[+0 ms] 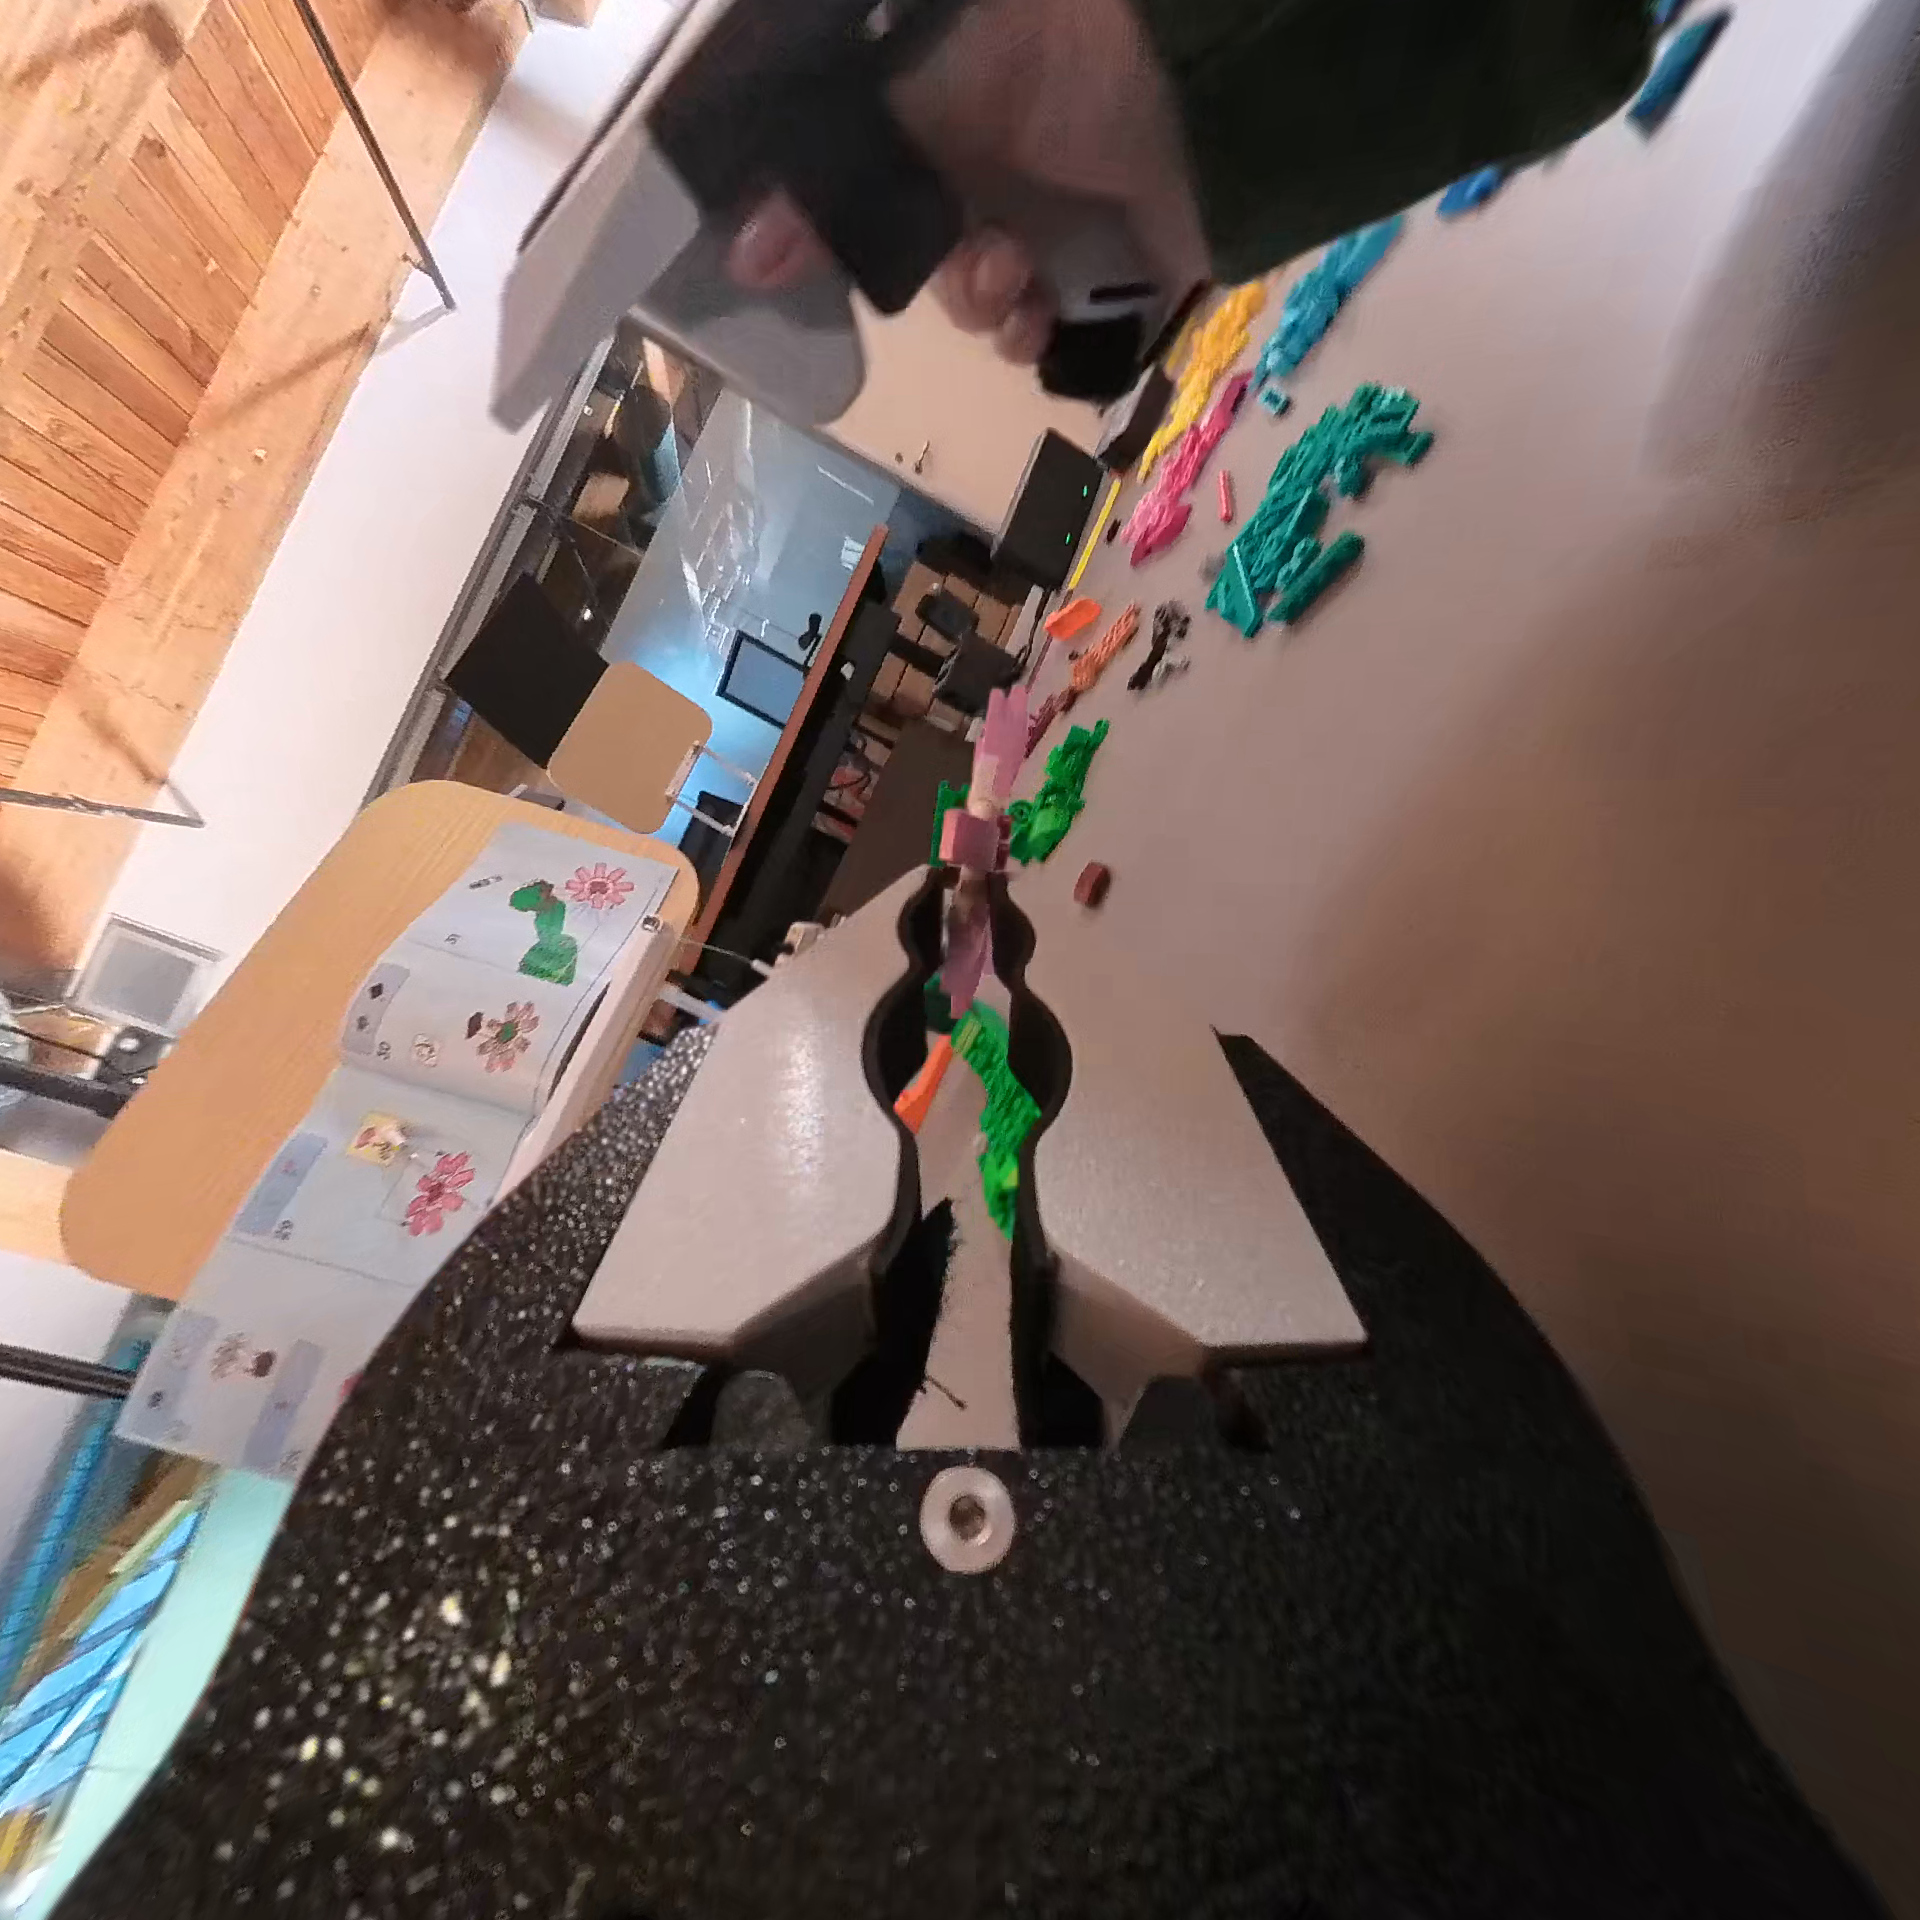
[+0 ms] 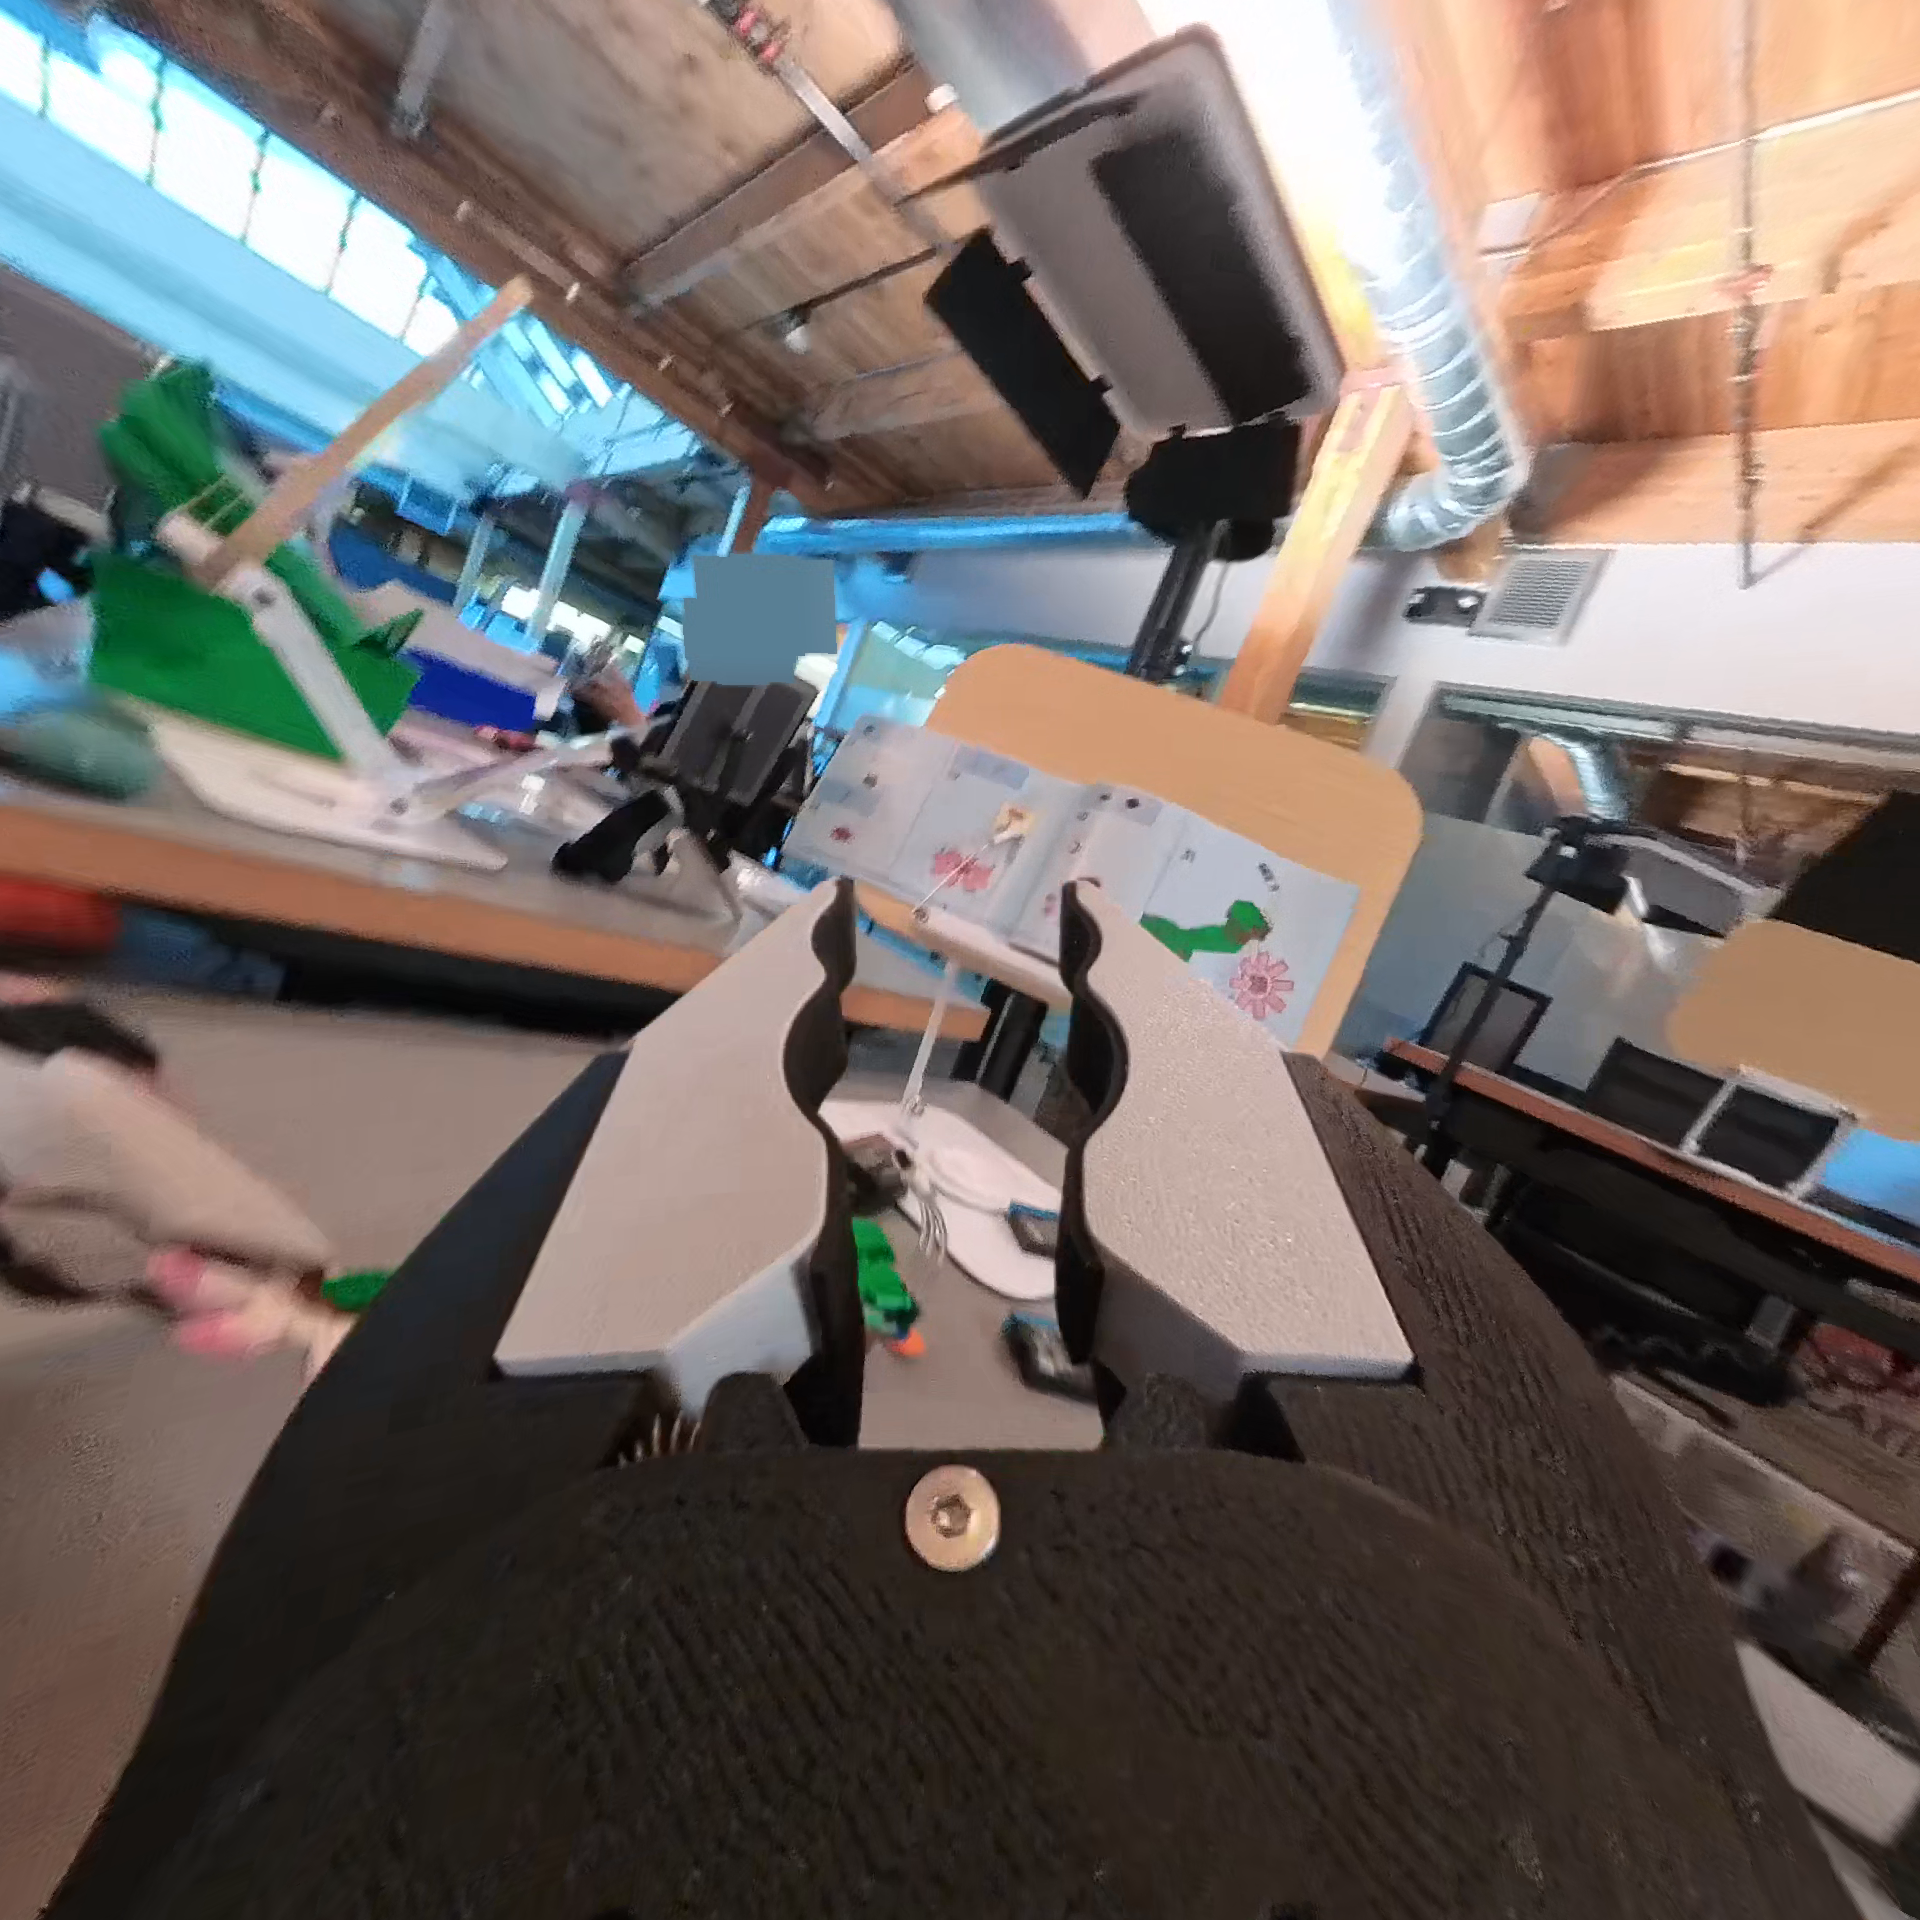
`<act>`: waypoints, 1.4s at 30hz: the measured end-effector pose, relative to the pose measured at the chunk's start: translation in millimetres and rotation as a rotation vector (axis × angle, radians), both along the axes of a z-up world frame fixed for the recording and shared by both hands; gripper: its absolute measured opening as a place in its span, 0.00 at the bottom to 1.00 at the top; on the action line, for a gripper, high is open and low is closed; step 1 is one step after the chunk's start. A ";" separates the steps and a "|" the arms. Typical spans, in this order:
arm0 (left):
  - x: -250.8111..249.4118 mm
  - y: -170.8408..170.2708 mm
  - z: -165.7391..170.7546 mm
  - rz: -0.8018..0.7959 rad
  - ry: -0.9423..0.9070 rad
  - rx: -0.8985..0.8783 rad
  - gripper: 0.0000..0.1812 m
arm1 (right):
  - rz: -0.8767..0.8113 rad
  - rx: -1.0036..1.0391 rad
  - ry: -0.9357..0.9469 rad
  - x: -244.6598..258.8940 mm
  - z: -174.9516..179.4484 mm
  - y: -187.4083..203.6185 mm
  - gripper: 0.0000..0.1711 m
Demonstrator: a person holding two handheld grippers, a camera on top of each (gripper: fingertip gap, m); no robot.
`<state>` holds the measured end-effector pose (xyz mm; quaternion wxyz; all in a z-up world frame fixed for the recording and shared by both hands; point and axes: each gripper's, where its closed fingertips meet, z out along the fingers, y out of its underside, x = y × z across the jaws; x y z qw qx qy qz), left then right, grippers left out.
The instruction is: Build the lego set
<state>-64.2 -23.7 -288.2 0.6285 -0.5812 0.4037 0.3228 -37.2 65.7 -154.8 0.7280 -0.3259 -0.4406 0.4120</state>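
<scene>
In the left wrist view my left gripper (image 1: pixel 966 894) is shut on a pink lego flower piece (image 1: pixel 977 831), whose pink petals stick out past the fingertips. Through the gap behind the fingertips I see bright green pieces (image 1: pixel 997 1101) and an orange piece (image 1: pixel 923 1086) on the table. My right gripper (image 2: pixel 961 899) is open and empty, raised above the table and pointing at the open instruction booklet (image 2: pixel 1049 831). A small green build with an orange bit (image 2: pixel 881 1288) lies on the table under it. The right gripper also shows at the top of the left wrist view (image 1: pixel 727 281), held by a hand.
Sorted piles lie on the beige table (image 1: pixel 1558 831): teal (image 1: pixel 1309 509), pink (image 1: pixel 1179 468), yellow (image 1: pixel 1210 353), blue (image 1: pixel 1314 301), orange (image 1: pixel 1101 644), black (image 1: pixel 1158 644), bright green (image 1: pixel 1060 795), and one brown round piece (image 1: pixel 1091 885). The booklet leans on a wooden stand (image 1: pixel 260 1039). The tips of one gripper are about 15 cm away from the tips of the other.
</scene>
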 end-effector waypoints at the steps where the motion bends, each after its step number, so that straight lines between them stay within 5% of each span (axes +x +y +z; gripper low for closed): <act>1: -3.1 -0.6 -1.1 0.011 0.018 -0.002 0.03 | -0.007 -0.033 0.035 -8.4 -0.1 2.3 0.22; 14: 6.2 -2.9 -13.5 -0.014 0.084 -0.043 0.03 | 0.095 -0.146 -0.037 -46.0 -62.7 -21.8 0.20; 42: 14.3 -4.7 -20.8 -0.036 0.131 -0.076 0.03 | 0.143 -0.103 -0.133 -58.5 -77.1 -34.6 0.16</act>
